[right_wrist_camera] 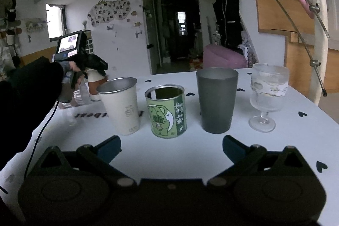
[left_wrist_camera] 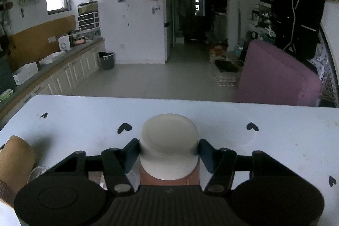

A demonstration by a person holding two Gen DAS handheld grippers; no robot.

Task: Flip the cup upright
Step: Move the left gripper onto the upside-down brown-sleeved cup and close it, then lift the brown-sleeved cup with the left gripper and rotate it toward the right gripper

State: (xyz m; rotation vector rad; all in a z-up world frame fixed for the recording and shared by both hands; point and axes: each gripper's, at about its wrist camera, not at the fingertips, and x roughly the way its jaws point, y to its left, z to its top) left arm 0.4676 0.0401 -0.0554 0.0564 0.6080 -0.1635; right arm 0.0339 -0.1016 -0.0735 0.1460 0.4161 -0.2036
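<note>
In the left wrist view, my left gripper [left_wrist_camera: 169, 149] is shut on a white and terracotta cup [left_wrist_camera: 169, 141], its white rounded base pointing away from the camera, above the white table [left_wrist_camera: 275, 141]. In the right wrist view the same cup [right_wrist_camera: 94, 81] shows at the far left, held by the left gripper [right_wrist_camera: 96, 69]; its exact tilt is unclear. My right gripper [right_wrist_camera: 171, 146] is open and empty, low over the table [right_wrist_camera: 286, 151], in front of a row of upright cups.
Upright in a row stand a white metal cup [right_wrist_camera: 120, 105], a green tin [right_wrist_camera: 167, 111], a grey tumbler [right_wrist_camera: 216, 99] and a stemmed glass [right_wrist_camera: 267, 96]. A brown paper cup [left_wrist_camera: 14, 160] and a clear glass [left_wrist_camera: 37, 173] lie left of the left gripper.
</note>
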